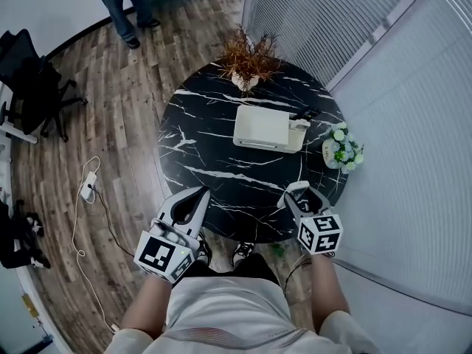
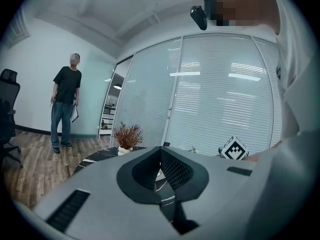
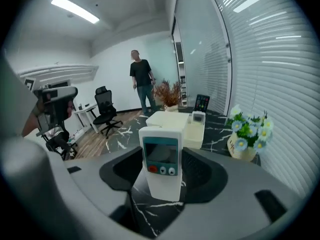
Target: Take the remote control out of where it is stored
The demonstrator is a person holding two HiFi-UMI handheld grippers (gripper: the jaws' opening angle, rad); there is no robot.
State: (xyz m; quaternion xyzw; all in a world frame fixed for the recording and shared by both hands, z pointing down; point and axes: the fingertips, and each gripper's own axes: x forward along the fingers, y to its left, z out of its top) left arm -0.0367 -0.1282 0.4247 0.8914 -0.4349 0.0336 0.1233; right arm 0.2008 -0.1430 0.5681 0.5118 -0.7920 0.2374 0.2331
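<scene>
Clamping the white remote control (image 3: 160, 161) in the right claw (image 3: 161, 170), well clear of the white storage box (image 3: 168, 119) back on the desk (image 1: 214, 161), so judging the take-out itself as done, with maybe only a put-down remaining. Standing it on end in the right gripper view, long axis running up and down, screen end uppermost, buttons facing the camera. Holding the left claw (image 1: 200, 193) pinched together on nothing, near the desk's edge.
</scene>
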